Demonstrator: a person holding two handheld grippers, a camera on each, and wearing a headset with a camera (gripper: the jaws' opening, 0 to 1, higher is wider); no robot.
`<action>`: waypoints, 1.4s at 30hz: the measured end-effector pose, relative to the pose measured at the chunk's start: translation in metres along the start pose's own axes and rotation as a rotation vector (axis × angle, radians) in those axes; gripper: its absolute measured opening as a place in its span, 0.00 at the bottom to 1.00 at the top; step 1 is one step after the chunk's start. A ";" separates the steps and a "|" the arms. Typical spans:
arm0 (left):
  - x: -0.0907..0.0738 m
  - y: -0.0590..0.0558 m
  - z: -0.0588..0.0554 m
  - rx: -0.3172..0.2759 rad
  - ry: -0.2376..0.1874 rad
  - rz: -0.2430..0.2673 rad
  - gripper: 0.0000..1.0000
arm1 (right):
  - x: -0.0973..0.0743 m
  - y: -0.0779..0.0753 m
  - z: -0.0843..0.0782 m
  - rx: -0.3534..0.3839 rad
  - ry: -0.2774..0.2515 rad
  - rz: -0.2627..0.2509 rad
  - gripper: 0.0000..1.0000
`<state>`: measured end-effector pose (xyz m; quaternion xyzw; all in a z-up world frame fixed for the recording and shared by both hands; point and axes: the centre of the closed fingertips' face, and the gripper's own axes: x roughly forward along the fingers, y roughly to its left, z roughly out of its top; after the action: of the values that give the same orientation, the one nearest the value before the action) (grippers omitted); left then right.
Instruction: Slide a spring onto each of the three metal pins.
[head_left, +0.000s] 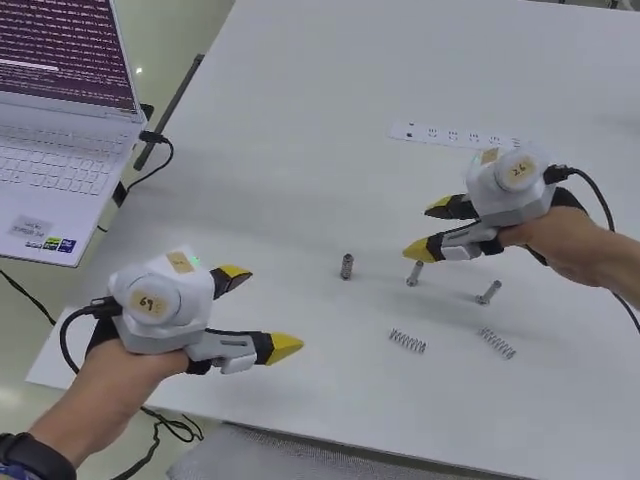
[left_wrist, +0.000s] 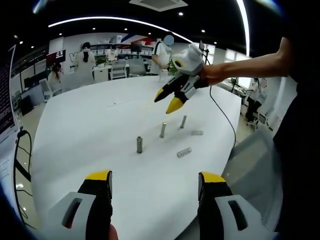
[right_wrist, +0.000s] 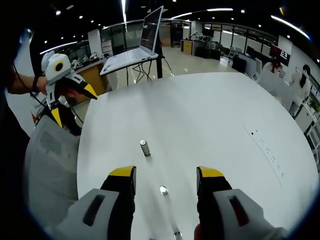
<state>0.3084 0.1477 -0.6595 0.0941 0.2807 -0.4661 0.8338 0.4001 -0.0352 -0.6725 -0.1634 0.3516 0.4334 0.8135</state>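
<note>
The left gripper (head_left: 260, 308) and right gripper (head_left: 427, 229) are both hovering open-jawed and empty, the right just above the middle pin (head_left: 415, 273), while two springs (head_left: 407, 341) are lying loose on the table (head_left: 300, 120) nearby.

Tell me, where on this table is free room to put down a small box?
Free: the wide white patch between the laptop and the power strip, and the gap between the left gripper and the nearest pin. Crowded: around the pins, springs and right gripper.

Laptop (head_left: 60, 130) cut off by left, top edges.
</note>
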 end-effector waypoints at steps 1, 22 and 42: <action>0.000 0.000 0.000 0.000 0.000 0.000 0.66 | -0.004 -0.001 -0.002 0.012 -0.009 -0.006 0.48; 0.008 -0.005 0.010 0.017 0.003 -0.024 0.66 | -0.059 -0.004 -0.051 0.203 -0.105 -0.131 0.55; 0.014 -0.006 0.016 0.035 0.008 -0.044 0.66 | -0.099 0.027 -0.102 0.305 -0.141 -0.211 0.61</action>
<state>0.3149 0.1276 -0.6529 0.1043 0.2777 -0.4889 0.8203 0.2962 -0.1368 -0.6722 -0.0437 0.3363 0.2977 0.8924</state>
